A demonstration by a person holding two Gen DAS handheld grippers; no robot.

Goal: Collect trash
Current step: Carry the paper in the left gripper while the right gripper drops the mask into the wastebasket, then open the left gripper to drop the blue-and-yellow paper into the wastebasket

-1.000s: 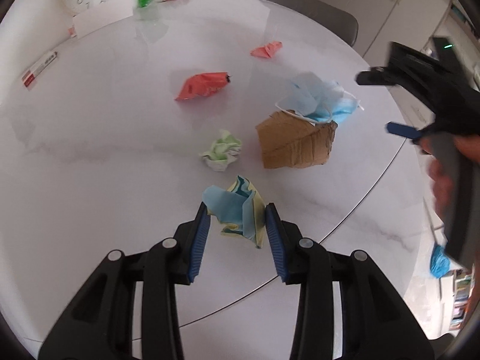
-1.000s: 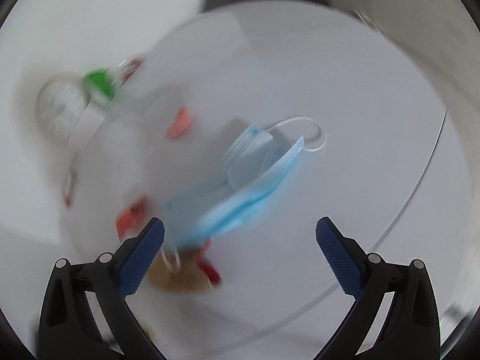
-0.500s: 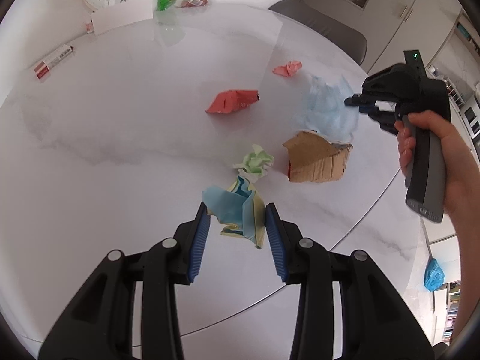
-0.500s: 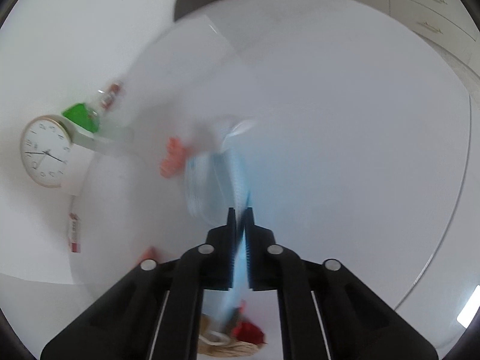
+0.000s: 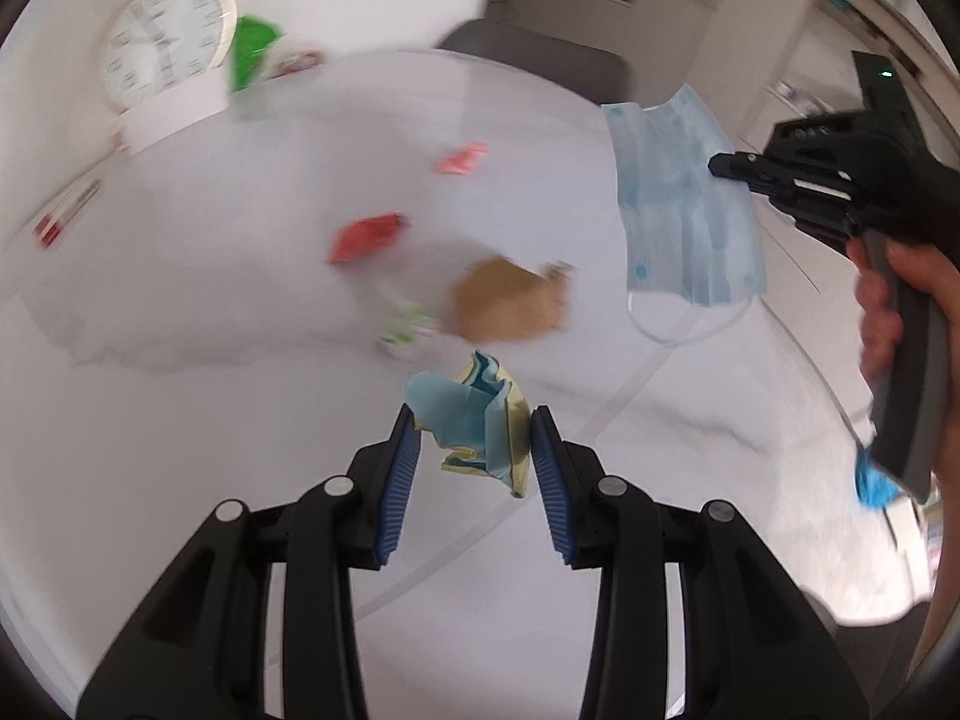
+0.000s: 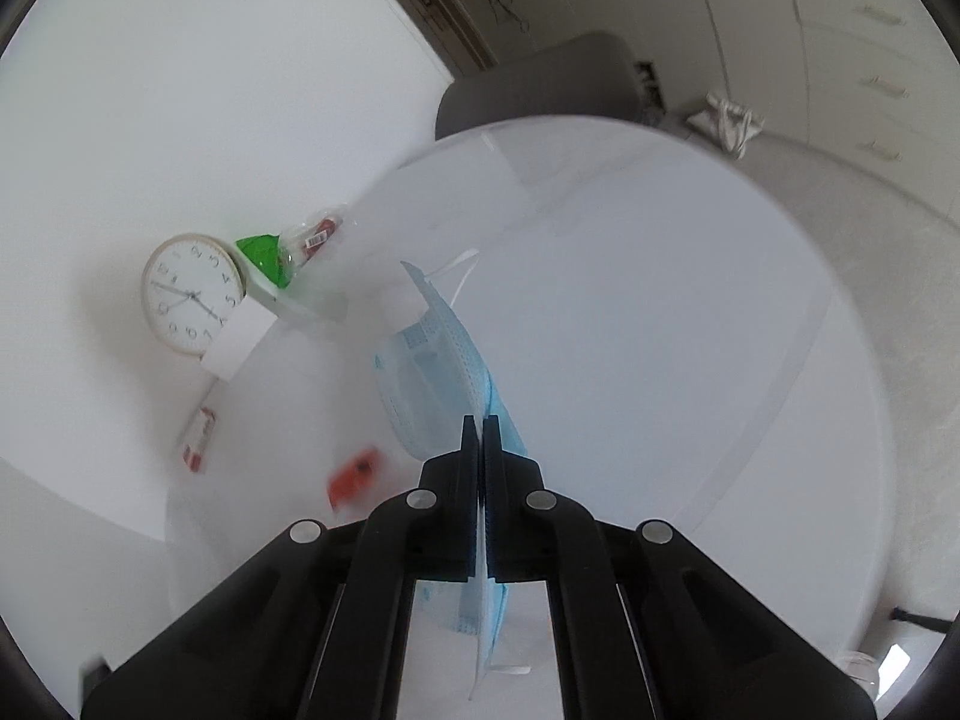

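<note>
My left gripper (image 5: 474, 438) is shut on a crumpled blue and yellow paper wad (image 5: 474, 420), held above the round white table (image 5: 180, 312). My right gripper (image 6: 481, 427) is shut on a light blue face mask (image 6: 432, 366), which hangs in the air. The left wrist view shows the same right gripper (image 5: 720, 167) at the right, held by a person's hand (image 5: 882, 306), with the face mask (image 5: 678, 210) dangling from it. On the table lie a brown cardboard piece (image 5: 510, 300), a green and white wad (image 5: 408, 324), a red wrapper (image 5: 366, 237) and a pink scrap (image 5: 462, 157).
A white clock (image 5: 162, 39) leans at the wall behind a white box (image 5: 168, 114), with a green packet (image 5: 252, 54) beside it. A red and white box (image 5: 66, 213) lies at the far left. A grey chair (image 6: 540, 90) stands behind the table.
The right gripper closed on the face mask and lifted it off the cardboard into the air. The left gripper rose with the paper wad, so the table's litter looks farther away.
</note>
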